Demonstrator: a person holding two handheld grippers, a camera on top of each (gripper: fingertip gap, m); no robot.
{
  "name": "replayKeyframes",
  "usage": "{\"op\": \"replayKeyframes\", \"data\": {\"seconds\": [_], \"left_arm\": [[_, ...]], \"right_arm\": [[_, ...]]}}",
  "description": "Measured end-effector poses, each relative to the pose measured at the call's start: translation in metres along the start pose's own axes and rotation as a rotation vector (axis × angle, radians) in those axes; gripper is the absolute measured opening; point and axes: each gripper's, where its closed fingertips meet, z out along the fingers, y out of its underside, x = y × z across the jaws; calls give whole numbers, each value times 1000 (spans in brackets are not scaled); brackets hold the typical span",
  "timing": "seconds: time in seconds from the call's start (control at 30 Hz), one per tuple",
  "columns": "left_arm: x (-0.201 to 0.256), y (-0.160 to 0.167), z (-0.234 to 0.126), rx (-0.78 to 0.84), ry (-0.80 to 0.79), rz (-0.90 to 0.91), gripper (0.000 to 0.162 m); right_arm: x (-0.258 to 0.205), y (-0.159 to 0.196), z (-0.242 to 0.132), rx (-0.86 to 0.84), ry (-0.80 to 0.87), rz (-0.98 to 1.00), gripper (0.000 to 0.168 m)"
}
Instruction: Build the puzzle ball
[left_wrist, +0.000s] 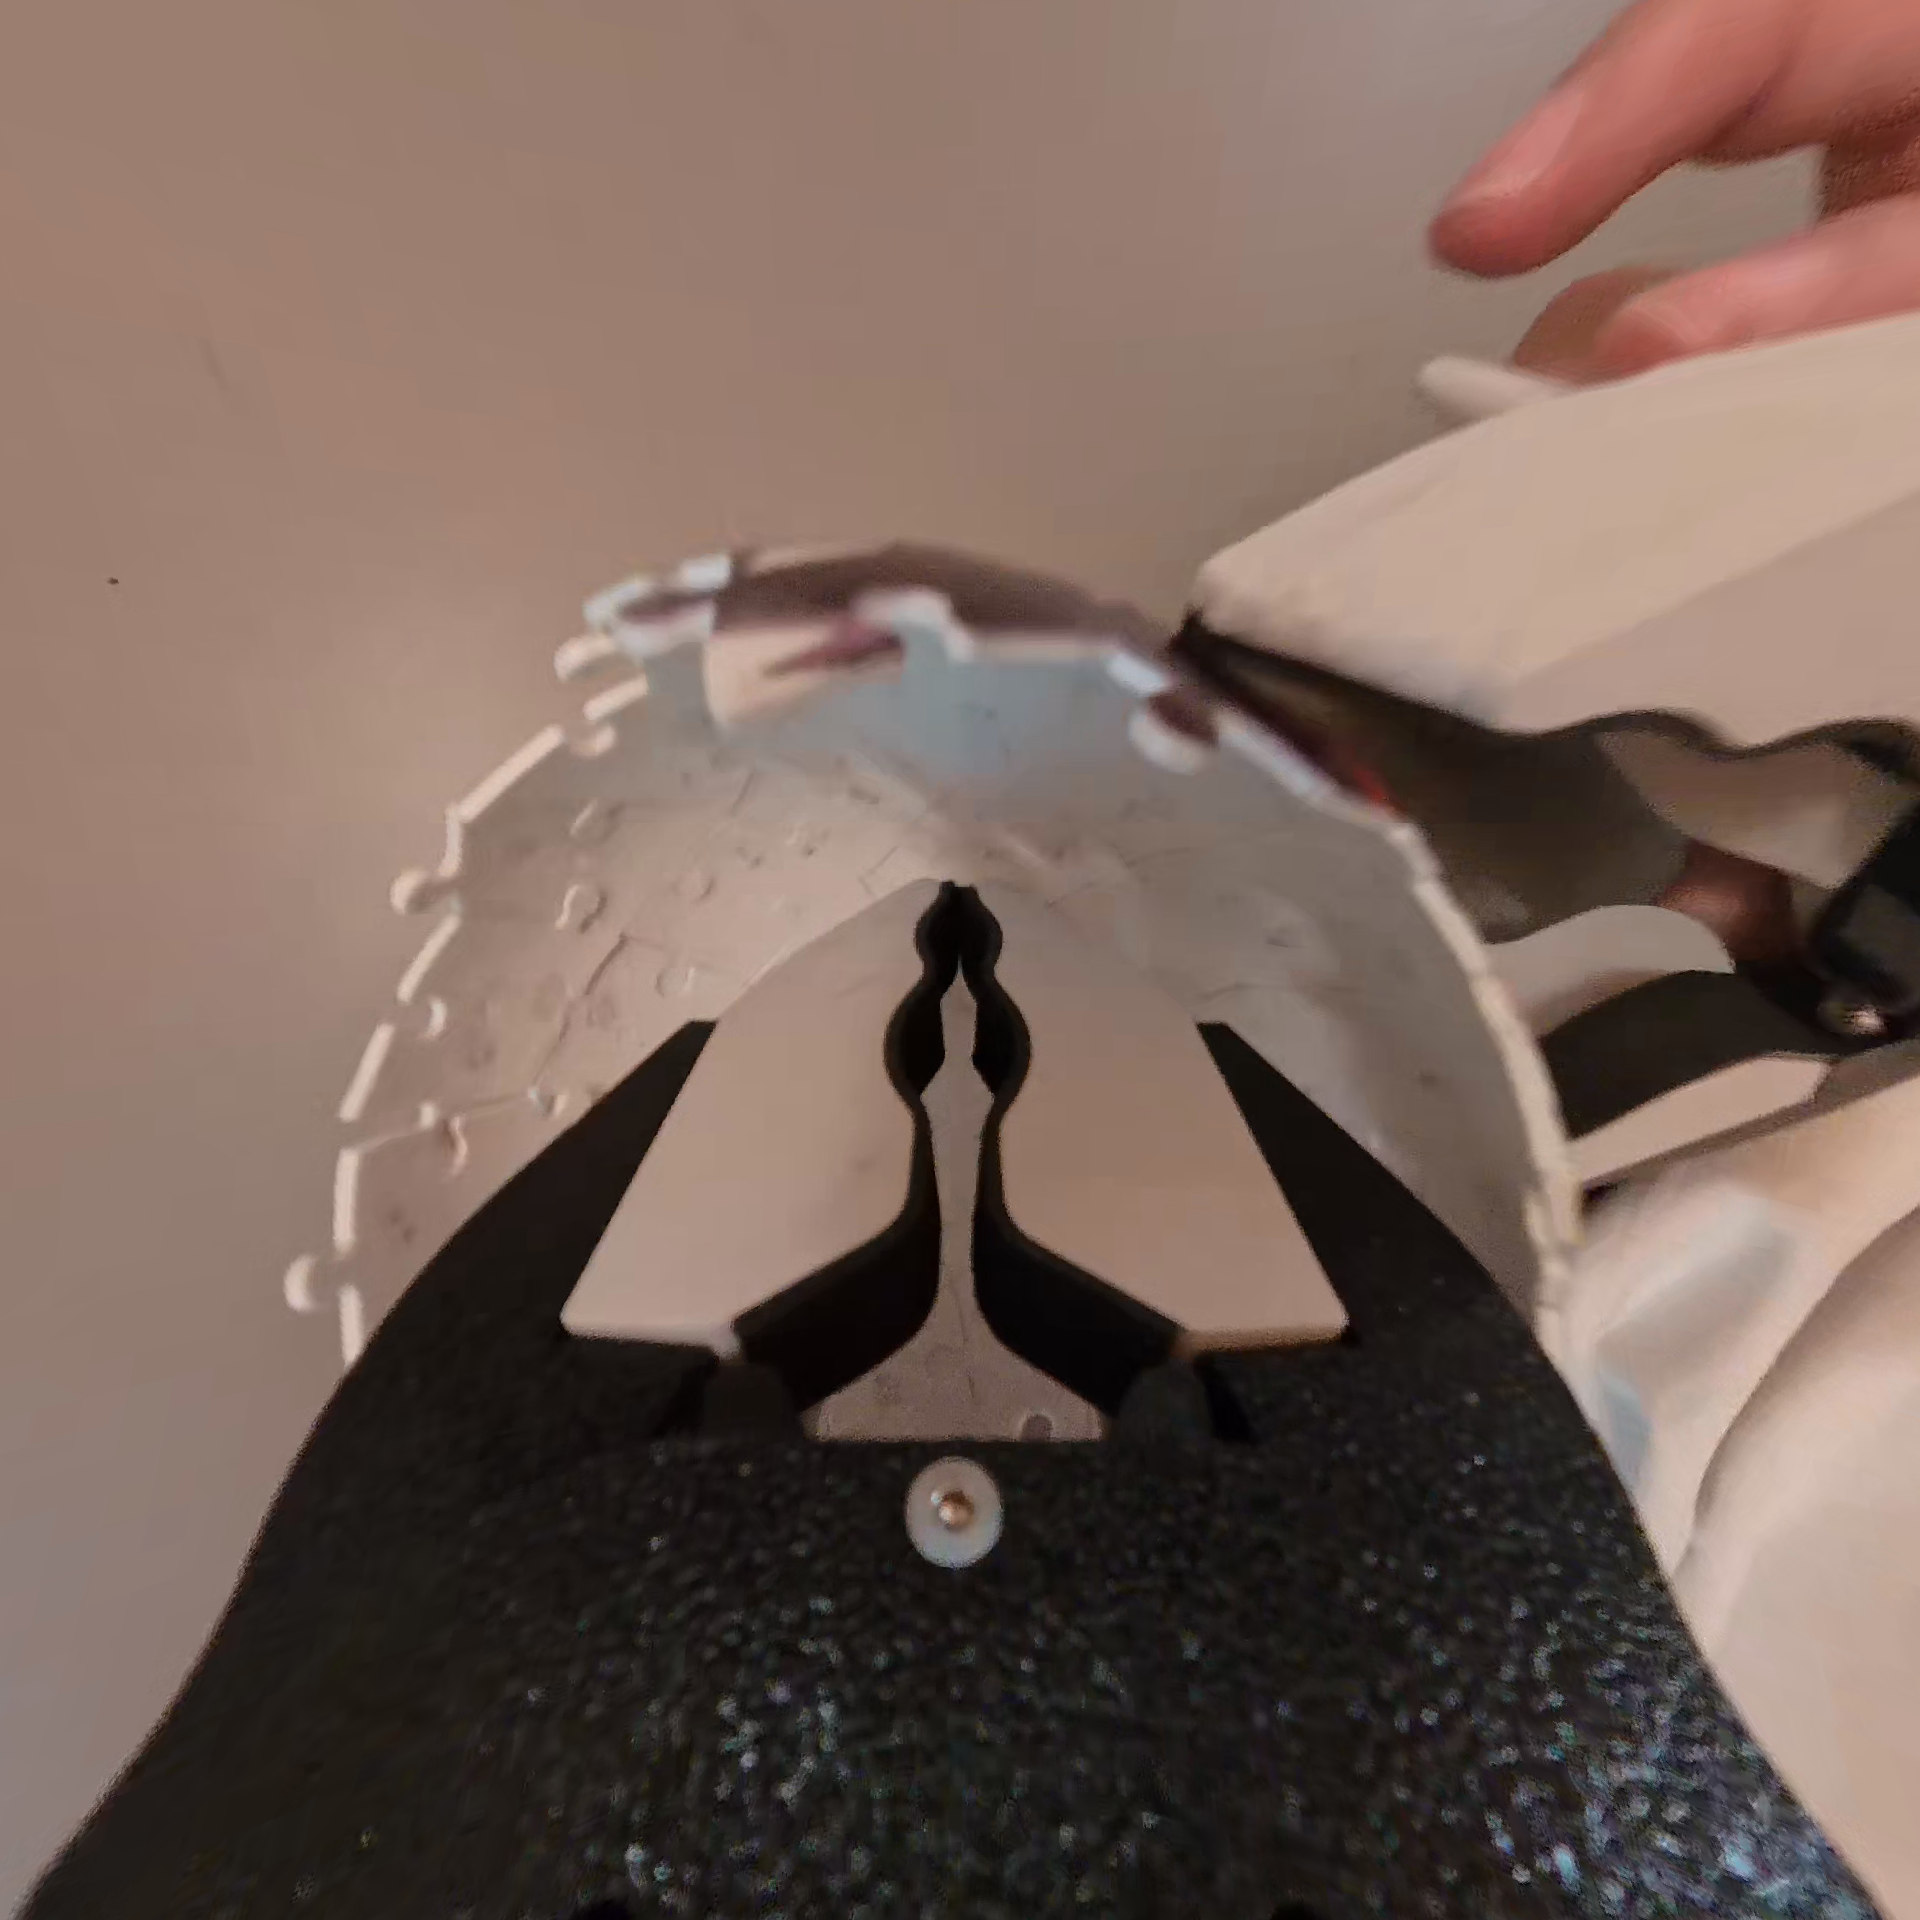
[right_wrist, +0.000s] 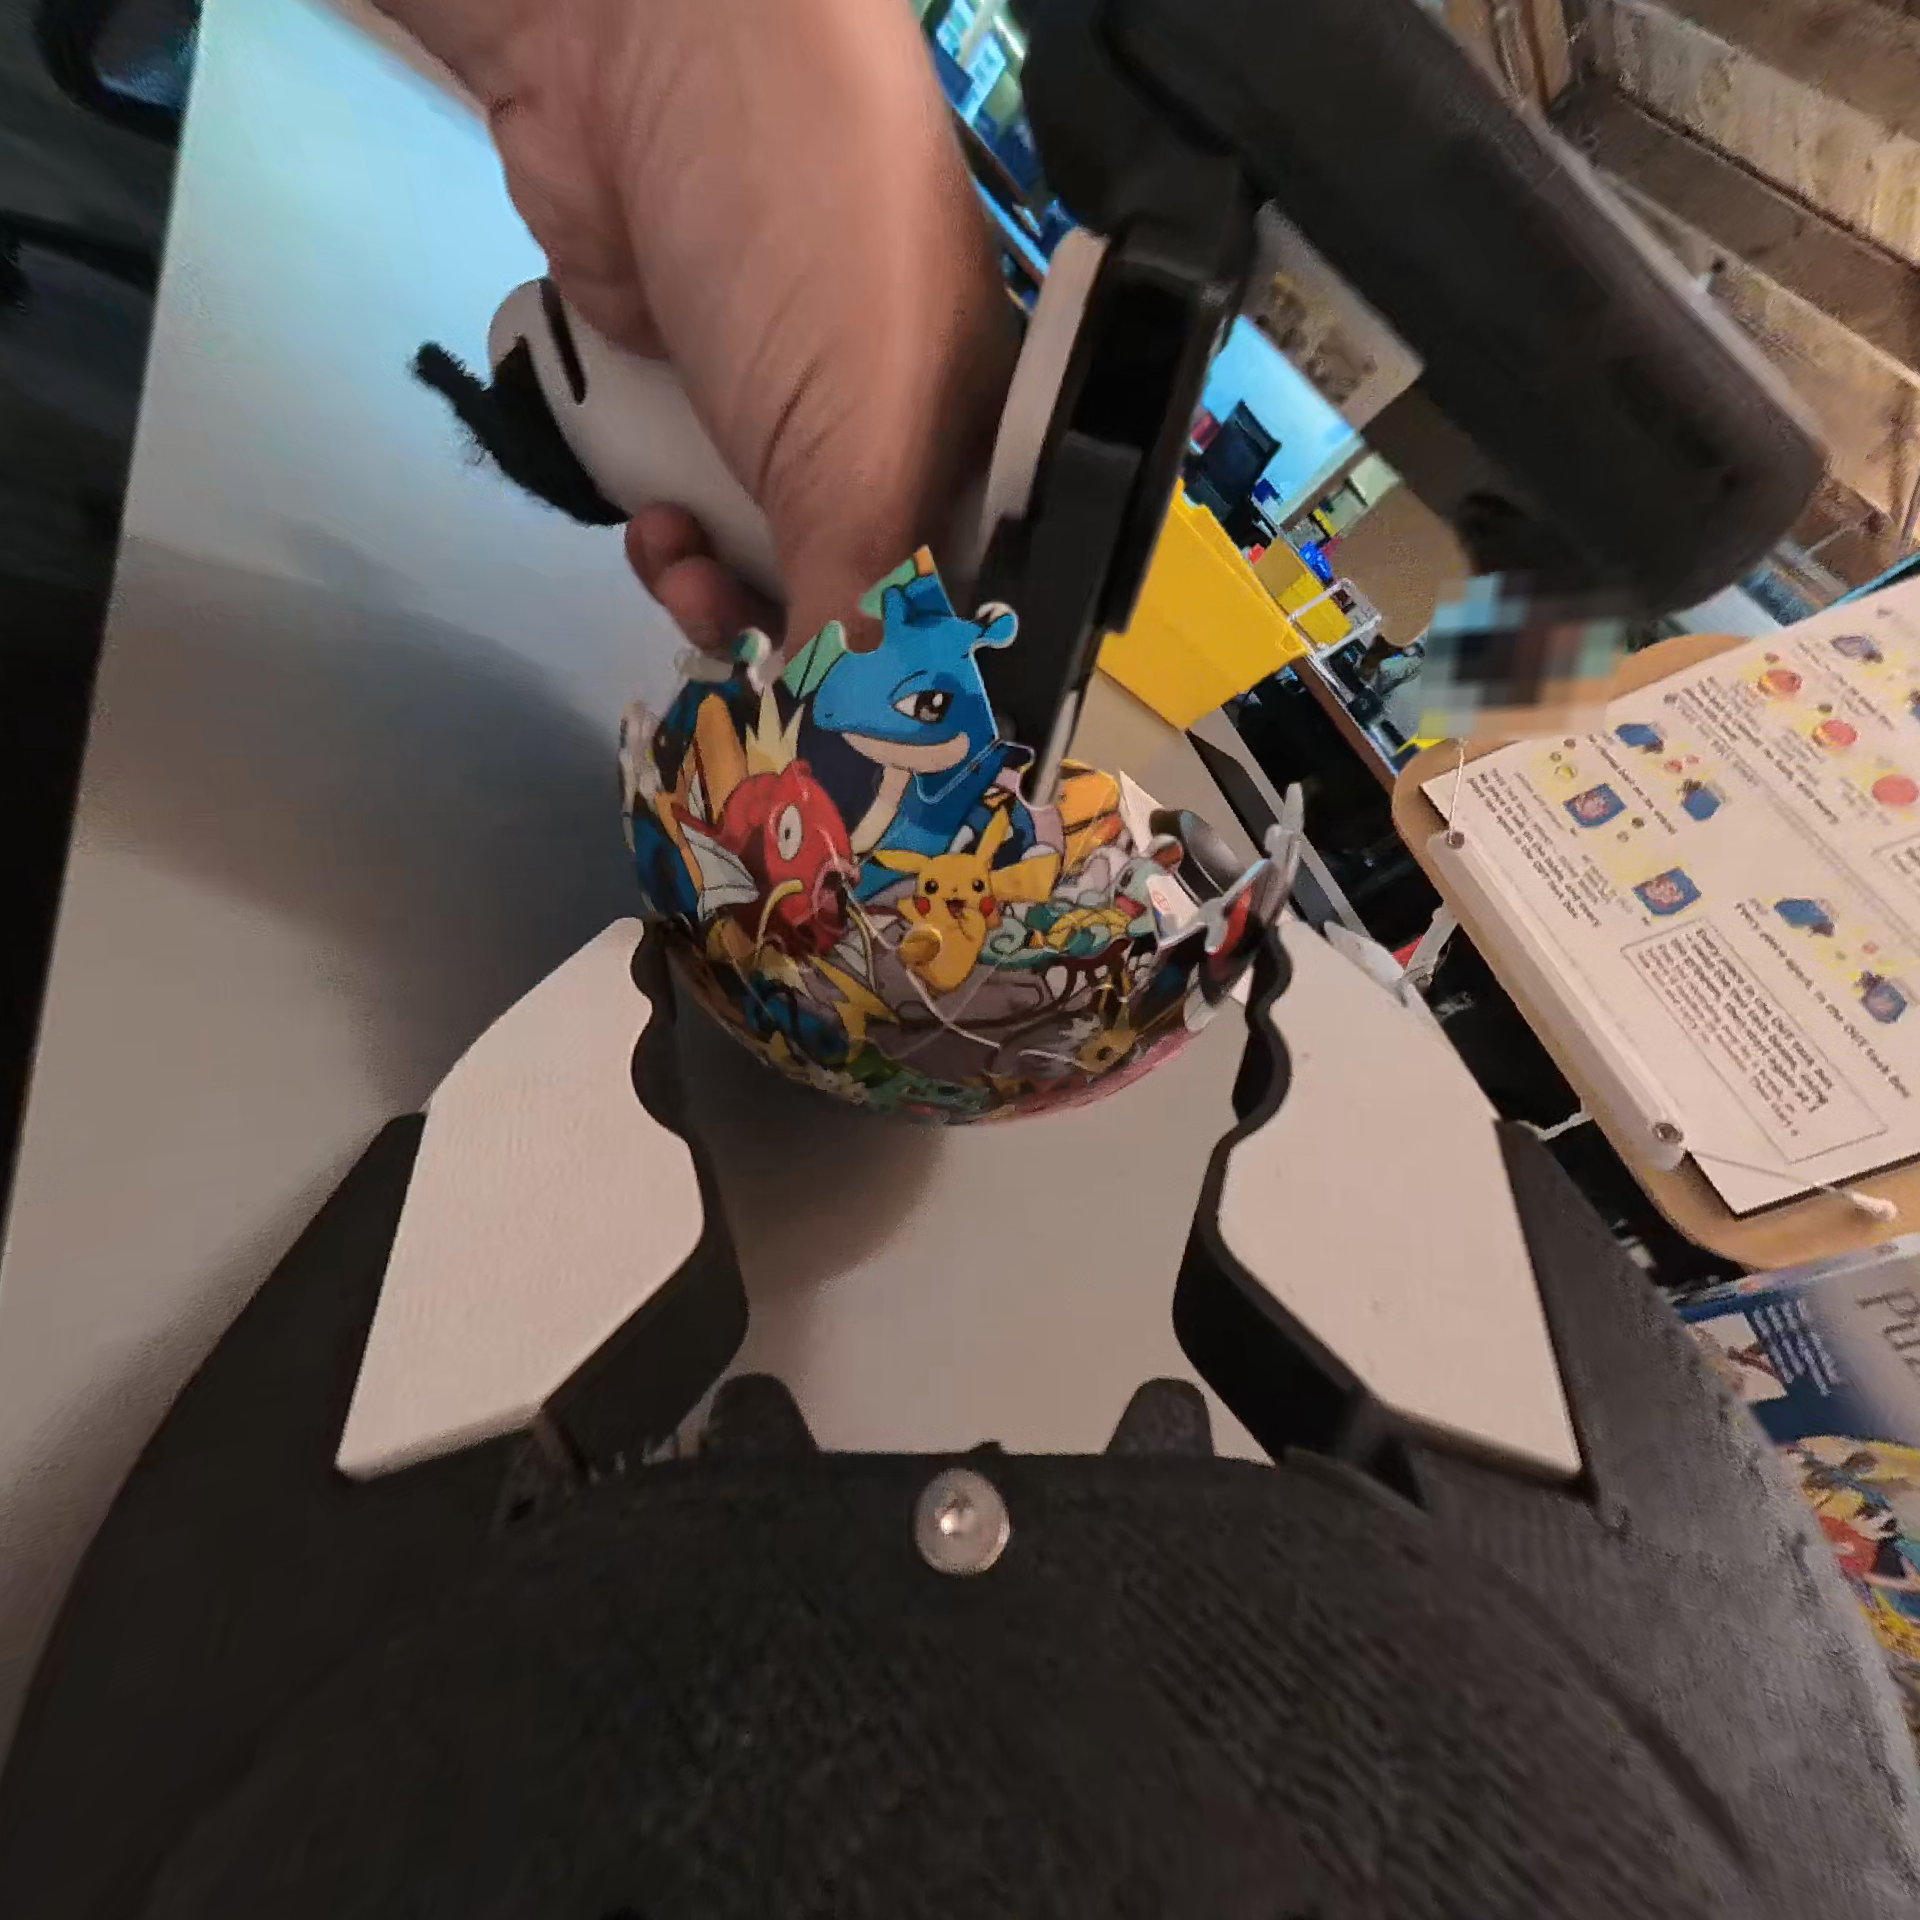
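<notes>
The puzzle ball (right_wrist: 883, 883) is a half-built shell with colourful cartoon creatures outside and a jagged open rim on top. Its white inner side (left_wrist: 727, 883) fills the left wrist view. My right gripper (right_wrist: 961, 987) clasps the shell's lower half from both sides, and its fingers (right_wrist: 665, 997) touch the shell. It also shows in the left wrist view (left_wrist: 1662, 831). My left gripper (left_wrist: 961, 899) comes down from above, its jaws pinched together on the shell's wall at the rim; it also shows in the right wrist view (right_wrist: 1044, 779).
A hand (right_wrist: 779, 260) holds the left gripper. A clipboard with a printed instruction sheet (right_wrist: 1714, 883) lies at the right, a puzzle box (right_wrist: 1849, 1455) below it. A yellow bin (right_wrist: 1195, 623) stands behind. The white table (right_wrist: 312, 727) runs to the left. About 5 cm separates my left fingertips from my right.
</notes>
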Motion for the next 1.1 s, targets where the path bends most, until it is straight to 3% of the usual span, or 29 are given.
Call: {"op": "replayKeyframes", "data": {"seconds": [0.13, 0.33, 0.43, 0.57, 0.77, 1.1], "left_arm": [[1, -3, -28, 93, -2, -16, 0], [-40, -17, -118, 389, -239, -92, 0], [-58, 4, -136, 318, -312, -99, 0], [-65, 28, -123, 207, -320, -26, 0], [-56, 35, -90, 112, -247, 110, 0], [-80, 65, -62, 22, -218, 57, 0]], "right_arm": [[-4, -4, 2, 4, 1, -9, 104], [-4, -8, 3, 26, 4, -2, 102], [-4, -10, 3, 37, 2, 3, 102], [-5, -15, 5, 58, -16, 10, 100], [-7, -22, 12, 57, -94, -29, 99], [11, -48, 34, 104, -250, -23, 89]]}}
